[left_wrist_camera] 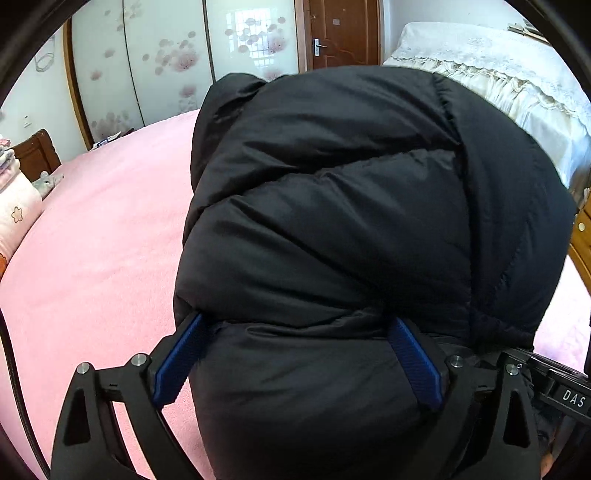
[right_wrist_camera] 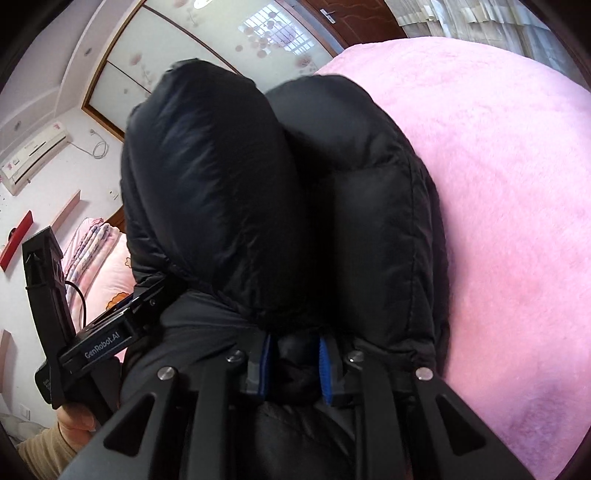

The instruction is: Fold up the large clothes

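Observation:
A black puffer jacket (left_wrist_camera: 332,221) is bunched into a thick folded bundle over the pink bed. My left gripper (left_wrist_camera: 295,332) grips a wide, thick fold of it between its blue pads (left_wrist_camera: 177,365); the jaws stand wide apart around the padding. In the right wrist view the same jacket (right_wrist_camera: 229,192) bulges up in two puffy lobes. My right gripper (right_wrist_camera: 293,343) is shut on a narrow fold of it, blue pads (right_wrist_camera: 324,369) close together. The left gripper's body (right_wrist_camera: 107,343) shows at the lower left of that view.
A pink fleece blanket (left_wrist_camera: 96,251) covers the bed. Pillows and folded bedding (left_wrist_camera: 14,206) lie at the left. A second bed with a cream lace cover (left_wrist_camera: 498,85) stands at the right. Floral wardrobe doors (left_wrist_camera: 166,62) and a wooden door (left_wrist_camera: 343,33) are behind.

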A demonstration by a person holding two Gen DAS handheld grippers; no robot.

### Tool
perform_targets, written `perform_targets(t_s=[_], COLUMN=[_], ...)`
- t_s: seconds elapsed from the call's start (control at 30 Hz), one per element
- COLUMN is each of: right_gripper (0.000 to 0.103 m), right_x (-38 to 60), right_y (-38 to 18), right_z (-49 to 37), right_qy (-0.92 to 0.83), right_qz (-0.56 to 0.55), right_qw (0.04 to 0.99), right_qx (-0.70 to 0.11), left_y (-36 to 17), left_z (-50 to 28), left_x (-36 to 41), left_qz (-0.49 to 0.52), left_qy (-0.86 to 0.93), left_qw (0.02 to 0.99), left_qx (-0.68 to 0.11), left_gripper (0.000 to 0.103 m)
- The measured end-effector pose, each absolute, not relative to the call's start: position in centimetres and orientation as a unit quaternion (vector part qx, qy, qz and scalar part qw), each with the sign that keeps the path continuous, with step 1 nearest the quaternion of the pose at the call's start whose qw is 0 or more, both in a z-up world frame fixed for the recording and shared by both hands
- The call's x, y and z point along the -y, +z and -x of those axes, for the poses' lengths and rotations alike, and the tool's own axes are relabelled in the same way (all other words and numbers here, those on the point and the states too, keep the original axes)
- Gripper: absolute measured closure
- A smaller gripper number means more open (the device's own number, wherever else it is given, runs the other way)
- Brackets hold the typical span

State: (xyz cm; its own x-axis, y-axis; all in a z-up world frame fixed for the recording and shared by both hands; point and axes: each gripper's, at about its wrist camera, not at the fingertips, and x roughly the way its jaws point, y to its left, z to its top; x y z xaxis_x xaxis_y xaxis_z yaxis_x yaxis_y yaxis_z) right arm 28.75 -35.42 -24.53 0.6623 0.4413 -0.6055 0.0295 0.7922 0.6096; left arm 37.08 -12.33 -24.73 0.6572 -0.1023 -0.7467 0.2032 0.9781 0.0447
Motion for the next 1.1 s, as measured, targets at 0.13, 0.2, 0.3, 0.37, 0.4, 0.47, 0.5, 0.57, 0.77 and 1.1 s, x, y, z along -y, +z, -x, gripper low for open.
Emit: perform_targets(t_s=[0.13,0.2,0.3,0.37,0.4,0.47,0.5,0.57,0.77,1.1], right_gripper=[0.084,0.084,0.078,0.072,0.071,0.07,0.07,0.069,0.069,0.069], right_x=[34.9,34.4,34.1,34.2,34.2,34.3,34.3,34.2,33.6,27.9], right_y=[-24.3,-23.7,-22.1,-21.0,-20.4,-18.7,-17.9,-15.7,-10.1,-9.2], right_z=[-29.5,-29.8,-30.0,-30.0,-30.0,-29.7,-29.5,-29.0,-28.2,-35.0], right_qy=[0.111,0.107,0.109,0.104,0.102,0.095,0.093,0.091,0.09,0.095], right_qz=[-0.282,-0.267,-0.251,-0.244,-0.242,-0.232,-0.225,-0.206,-0.148,-0.019], right_qw=[0.863,0.864,0.865,0.864,0.864,0.871,0.875,0.888,0.929,0.94], right_qx=[-0.405,-0.414,-0.421,-0.428,-0.429,-0.423,-0.418,-0.401,-0.328,-0.329], left_y=[-25.1,-25.1,-24.9,-24.6,-24.4,-24.1,-23.6,-23.1,-19.3,-15.5], left_z=[-37.6,-37.8,-37.9,-37.4,-37.1,-37.4,-36.9,-37.4,-38.4,-44.3], left_x=[13.0,13.9,14.5,14.3,14.2,14.0,13.5,13.2,11.6,12.4], left_qz=[-0.066,-0.07,-0.067,-0.062,-0.058,-0.046,-0.04,-0.03,-0.028,-0.045], left_qy=[-0.077,-0.077,-0.086,-0.091,-0.094,-0.099,-0.101,-0.11,-0.14,-0.101], left_qw=[0.908,0.908,0.907,0.906,0.905,0.902,0.9,0.893,0.897,0.919], left_qx=[-0.407,-0.406,-0.408,-0.41,-0.411,-0.417,-0.421,-0.435,-0.418,-0.378], left_gripper=[0.004,0.004,0.004,0.004,0.004,0.004,0.004,0.004,0.004,0.005])
